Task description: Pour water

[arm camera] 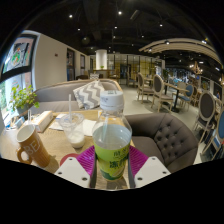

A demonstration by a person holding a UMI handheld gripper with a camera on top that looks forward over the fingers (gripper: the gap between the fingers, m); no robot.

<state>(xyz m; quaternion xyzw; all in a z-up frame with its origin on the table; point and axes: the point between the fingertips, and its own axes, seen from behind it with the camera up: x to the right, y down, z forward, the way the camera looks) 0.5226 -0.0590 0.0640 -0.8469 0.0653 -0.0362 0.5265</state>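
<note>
A clear plastic bottle [112, 140] with a white cap and a green label stands upright between my fingers, held above the table. My gripper [112, 168] is shut on the bottle, both magenta pads [83, 160] pressing its lower sides. Beyond and to the left of the bottle, a clear glass [71, 127] stands on the wooden table [60, 150]. The bottle's base is hidden by the fingers.
A tan ceramic mug [32, 147] sits on the table left of the fingers. White napkins [43, 120] lie behind it, and a potted plant [20, 98] stands further back. A grey armchair [168, 135] is right of the bottle. Cafe tables and chairs fill the background.
</note>
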